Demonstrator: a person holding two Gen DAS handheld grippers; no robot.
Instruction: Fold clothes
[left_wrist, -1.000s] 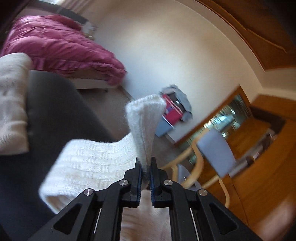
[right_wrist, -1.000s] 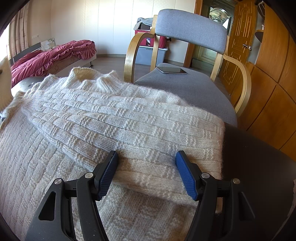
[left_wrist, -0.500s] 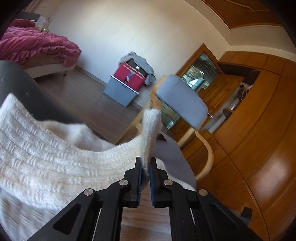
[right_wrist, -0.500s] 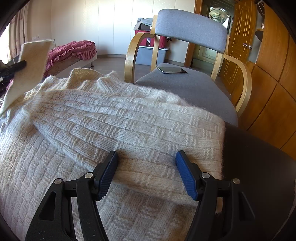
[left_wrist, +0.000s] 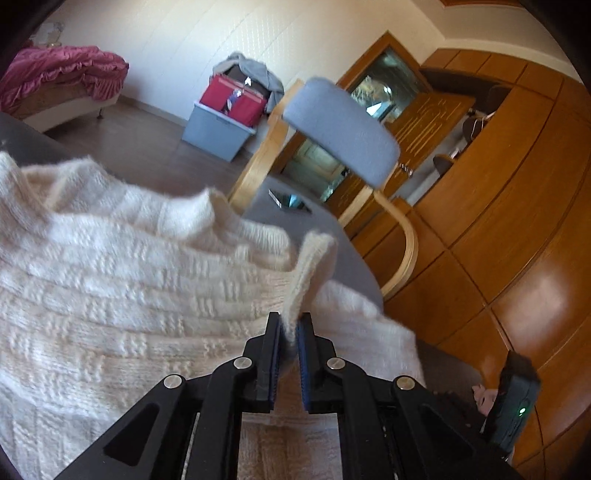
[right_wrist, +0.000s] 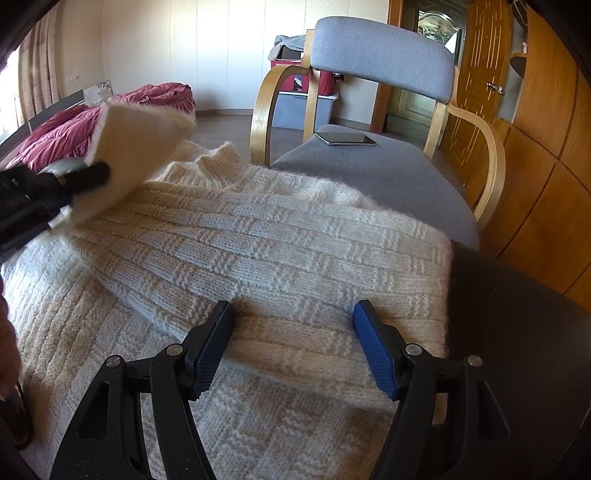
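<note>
Cream knitted sweater (right_wrist: 280, 251) fills the centre and lower left of the right wrist view, spread on a dark table (right_wrist: 517, 332). Left gripper (left_wrist: 289, 325) is clenched on a sweater cuff (left_wrist: 310, 269), lifted in mid-frame. Right gripper (right_wrist: 291, 314) is released, jaws wide over the folded sleeve. Upper right stands a grey chair (right_wrist: 384, 62) with a phone (right_wrist: 347, 138) on its seat.

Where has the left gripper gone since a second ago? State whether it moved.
Yes. In the right wrist view the left gripper, shut on the sleeve cuff, has come in from the left edge toward the grey chair, over the sweater.
</note>
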